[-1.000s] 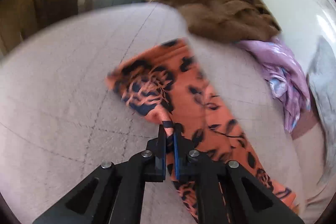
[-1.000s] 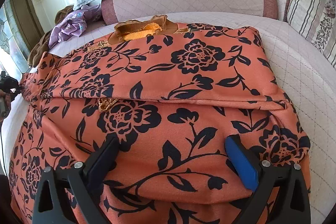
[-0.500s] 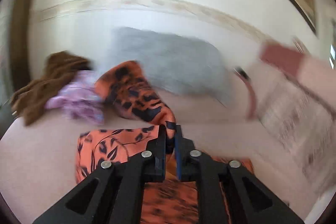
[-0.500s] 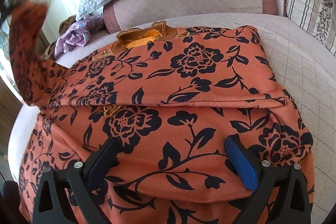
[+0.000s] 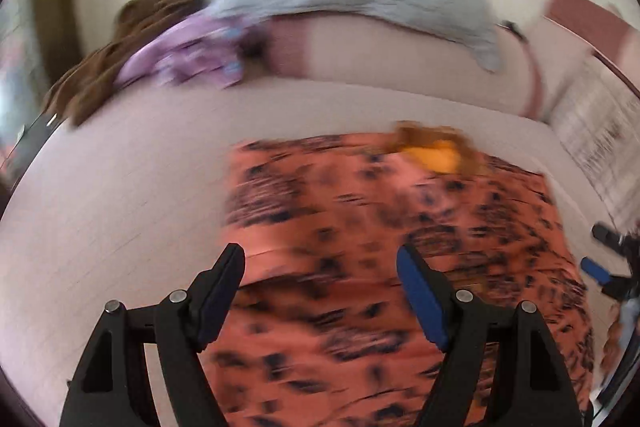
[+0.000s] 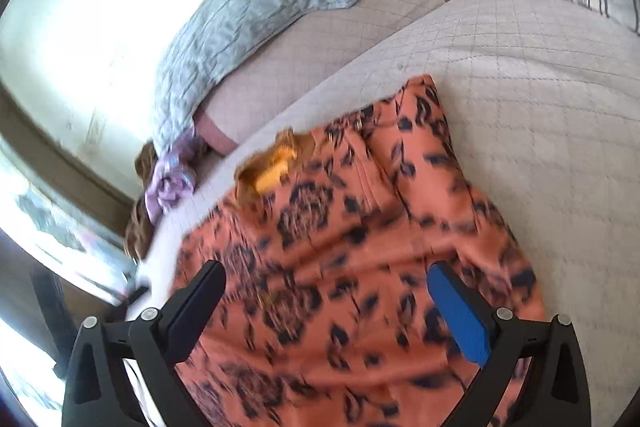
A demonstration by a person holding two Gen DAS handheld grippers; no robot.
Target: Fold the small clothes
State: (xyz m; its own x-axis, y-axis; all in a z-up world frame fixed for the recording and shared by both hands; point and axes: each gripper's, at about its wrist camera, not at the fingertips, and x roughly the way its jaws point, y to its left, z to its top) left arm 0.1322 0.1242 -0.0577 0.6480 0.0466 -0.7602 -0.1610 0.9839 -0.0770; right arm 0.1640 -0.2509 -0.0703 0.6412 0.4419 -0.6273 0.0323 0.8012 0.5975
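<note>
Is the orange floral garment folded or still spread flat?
Folded: the orange floral garment lies as a compact block on the bed, no sleeve sticking out.

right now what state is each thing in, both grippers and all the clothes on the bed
left gripper: jaws opening, nothing between the pads
right gripper: open, above the garment, holding nothing
orange floral garment: lying flat on the bed, folded over
purple garment: crumpled in a heap
brown garment: bunched up beside the purple one
grey quilted blanket: draped over the bolster
</note>
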